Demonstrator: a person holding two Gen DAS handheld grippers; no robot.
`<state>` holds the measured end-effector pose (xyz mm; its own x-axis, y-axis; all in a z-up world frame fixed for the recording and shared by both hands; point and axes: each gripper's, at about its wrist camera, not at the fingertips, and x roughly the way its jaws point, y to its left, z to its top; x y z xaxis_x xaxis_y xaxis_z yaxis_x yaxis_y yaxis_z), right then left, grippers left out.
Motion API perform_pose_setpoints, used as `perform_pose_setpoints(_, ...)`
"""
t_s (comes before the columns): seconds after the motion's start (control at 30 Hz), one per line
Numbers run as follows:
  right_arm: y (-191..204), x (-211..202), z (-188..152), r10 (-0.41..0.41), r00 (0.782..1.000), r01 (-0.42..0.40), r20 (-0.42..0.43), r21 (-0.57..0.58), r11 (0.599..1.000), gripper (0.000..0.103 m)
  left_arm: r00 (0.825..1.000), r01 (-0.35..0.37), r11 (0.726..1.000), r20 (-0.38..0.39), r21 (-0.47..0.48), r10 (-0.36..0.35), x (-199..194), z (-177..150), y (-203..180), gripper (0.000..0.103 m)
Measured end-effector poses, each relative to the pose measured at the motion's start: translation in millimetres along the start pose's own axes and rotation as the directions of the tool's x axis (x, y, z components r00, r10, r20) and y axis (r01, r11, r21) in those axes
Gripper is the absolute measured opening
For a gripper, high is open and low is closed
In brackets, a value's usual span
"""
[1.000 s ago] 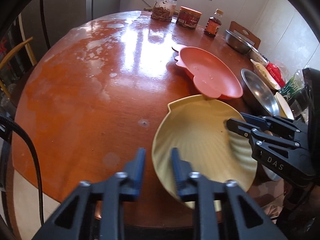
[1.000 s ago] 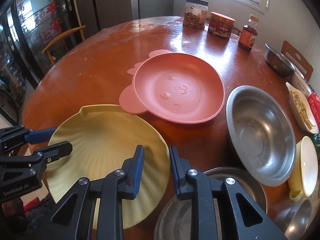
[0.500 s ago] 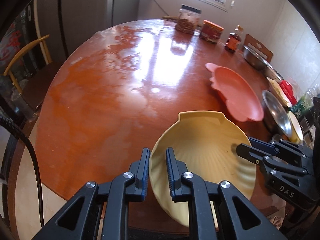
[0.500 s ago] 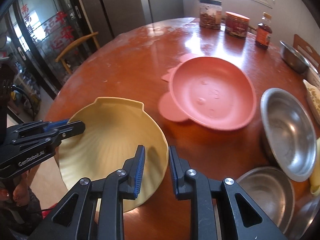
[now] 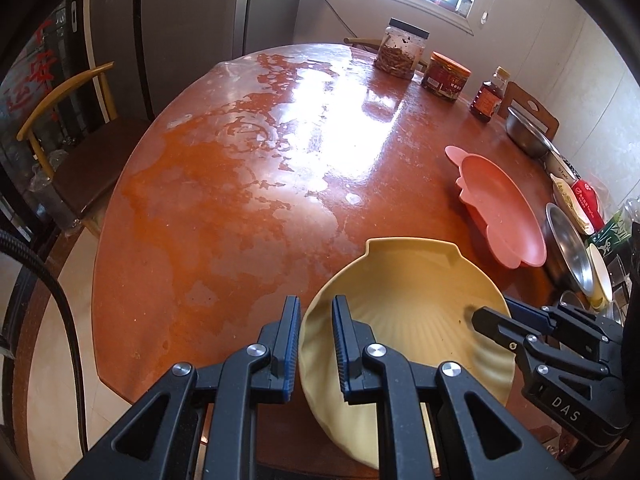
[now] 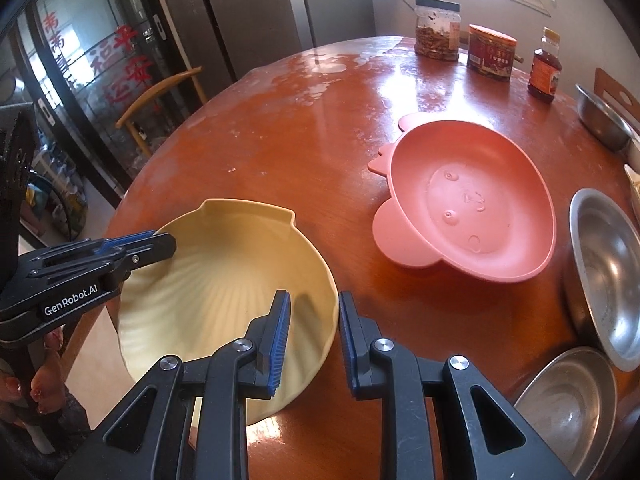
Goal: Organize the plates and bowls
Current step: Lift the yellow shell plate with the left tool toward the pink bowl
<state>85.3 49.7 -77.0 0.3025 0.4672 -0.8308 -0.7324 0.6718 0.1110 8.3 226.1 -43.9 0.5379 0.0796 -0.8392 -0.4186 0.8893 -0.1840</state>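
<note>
While both claws grip one yellow plate (image 5: 412,320) by opposite edges, it hangs tilted over the near rim of the round table (image 5: 240,200), partly past the edge. The left claw (image 5: 316,336) is clenched on the plate's left rim, one blue pad inside the dish and one outside. The right claw (image 6: 314,328) is clenched on the right rim the same way, rim pinched between its pads. Seen from the right claw, the left one carries white lettering, "GenRobot.AI"; seen from the left claw, the right one reads "DAS".

Ahead and right of the right claw lies a pink plate (image 6: 468,200) with a raised face and ear tabs, flat on the table and apart from the yellow one. Right of it sits a steel bowl (image 6: 608,272), and just right of the claw another steel bowl (image 6: 568,408). Far ahead stand a clear jar (image 6: 437,28), a red-lidded jar (image 6: 491,52) whose label is too small to read, and a brown bottle (image 6: 545,66). Left of the claw, glass doors (image 6: 92,80) bear red Chinese characters, with a chair (image 6: 160,96) before them.
</note>
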Motion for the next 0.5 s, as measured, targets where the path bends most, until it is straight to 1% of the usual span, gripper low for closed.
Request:
perform_pose_setpoints(0.1,-0.3,-0.3,0.3,-0.006,1.0,0.006,0.0,0.003,1.0,0.025,1.0,0.017,1.0,-0.006,-0.012,-0.017,1.1,1.1,2.5,0.017)
perform_pose_setpoints(0.27,-4.2,-6.4,0.0,0.001,1.0,-0.001,0.01,0.017,1.0,0.026,1.0,0.021,0.999,-0.006,-0.03,-0.021,-0.3,3.9,6.3,0.017)
perform_pose_setpoints(0.37,-11.2,-12.6,0.2,0.004,1.0,-0.005,0.022,0.037,0.999,0.031,1.0,0.02,0.999,0.019,-0.05,-0.02,-5.9,7.0,8.0,0.017)
perform_pose_setpoints(0.4,-14.3,-15.1,-0.2,0.005,1.0,-0.007,0.028,0.05,0.999,0.035,1.0,0.014,0.998,0.024,-0.054,-0.013,-9.0,8.8,8.1,0.017)
perform_pose_setpoints(0.5,-23.3,-25.8,0.5,0.004,0.998,-0.009,0.06,0.08,0.997,0.036,0.999,0.013,0.999,0.052,-0.05,-0.01,-17.5,15.0,4.4,0.017)
